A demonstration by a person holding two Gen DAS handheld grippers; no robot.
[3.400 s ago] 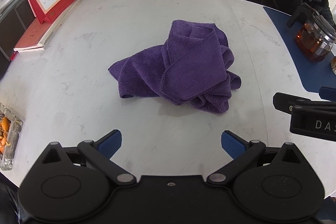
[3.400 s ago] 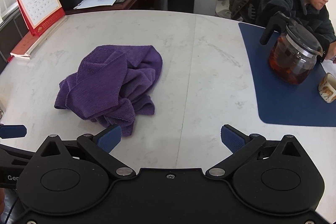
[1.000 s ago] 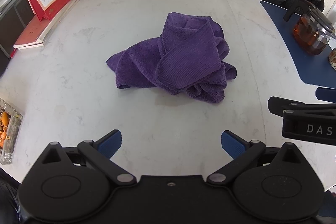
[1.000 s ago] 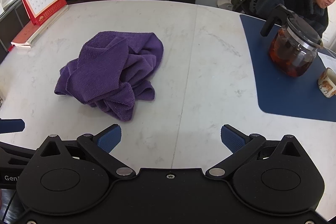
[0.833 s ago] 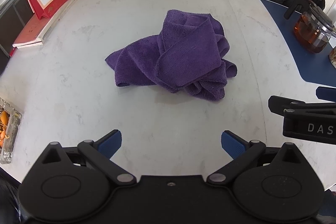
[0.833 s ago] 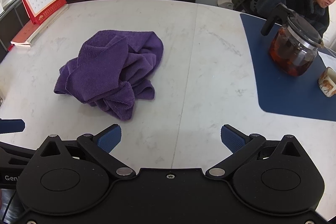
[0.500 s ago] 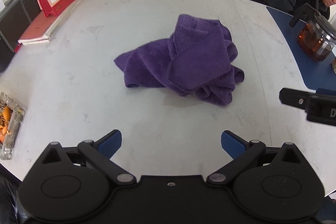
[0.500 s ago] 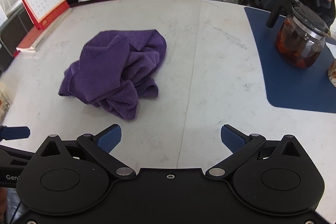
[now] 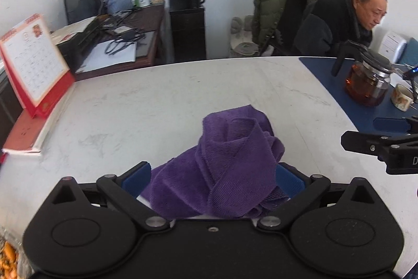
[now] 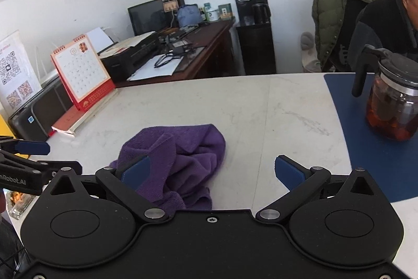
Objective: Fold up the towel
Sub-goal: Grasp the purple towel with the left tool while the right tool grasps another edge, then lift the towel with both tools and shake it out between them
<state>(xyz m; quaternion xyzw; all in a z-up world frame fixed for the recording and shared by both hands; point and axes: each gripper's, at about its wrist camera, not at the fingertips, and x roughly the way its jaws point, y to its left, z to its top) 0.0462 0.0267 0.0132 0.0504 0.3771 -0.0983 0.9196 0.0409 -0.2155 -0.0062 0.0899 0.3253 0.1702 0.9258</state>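
Two grippers sit low over a white marble table (image 9: pixel 183 96), both with their blue-padded fingers spread wide and gripping nothing. In the left wrist view the purple towel (image 9: pixel 224 166) lies crumpled in a heap at 6 o'clock, its near part filling the gap between the fingers of the left gripper (image 9: pixel 213 175); the cloth overlaps the inner edges of both pads, though whether it actually touches them I cannot tell. A broad band of the towel runs diagonally across the top of the heap. The right gripper (image 10: pixel 213 170) is set further to the side: in its own view the towel lies at 7 to 8 o'clock, behind and around the left finger (image 10: pixel 135 169), while the right finger (image 10: pixel 288 173) stands over bare table, well apart from the cloth. The right gripper also shows at 3 o'clock in the left wrist view, just beside the heap. A glass teapot (image 10: pixel 392 106) of dark tea stands on a blue mat (image 10: pixel 347 132) at 3 o'clock, a red desk calendar (image 10: pixel 81 75) at 10 o'clock, and a seated person in a dark jacket (image 9: pixel 337 25) at 2 o'clock
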